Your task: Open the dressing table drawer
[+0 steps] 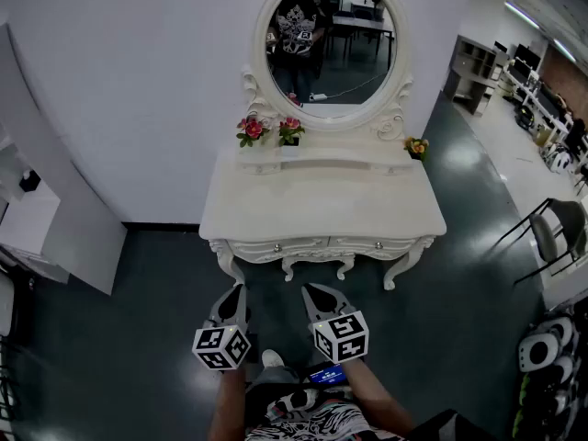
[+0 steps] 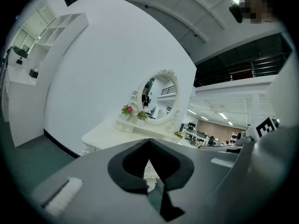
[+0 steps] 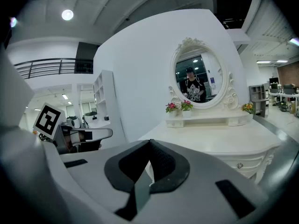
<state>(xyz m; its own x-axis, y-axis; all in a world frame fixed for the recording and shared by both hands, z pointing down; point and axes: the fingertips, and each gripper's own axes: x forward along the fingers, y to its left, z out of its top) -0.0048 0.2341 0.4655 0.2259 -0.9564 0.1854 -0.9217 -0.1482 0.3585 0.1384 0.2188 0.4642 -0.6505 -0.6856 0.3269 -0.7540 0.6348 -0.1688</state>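
Observation:
The white dressing table stands against the wall under an oval mirror. Its drawer front is closed, with a small knob at the left and another at the right. My left gripper and right gripper hover side by side in front of the table, short of the drawers, both shut and holding nothing. In the left gripper view the shut gripper points at the table. In the right gripper view the gripper is shut, and a drawer knob shows at the right.
Small flower pots sit on the table's raised shelf, another at its right end. A white cabinet stands at the left, a chair at the right. Dark floor lies between me and the table.

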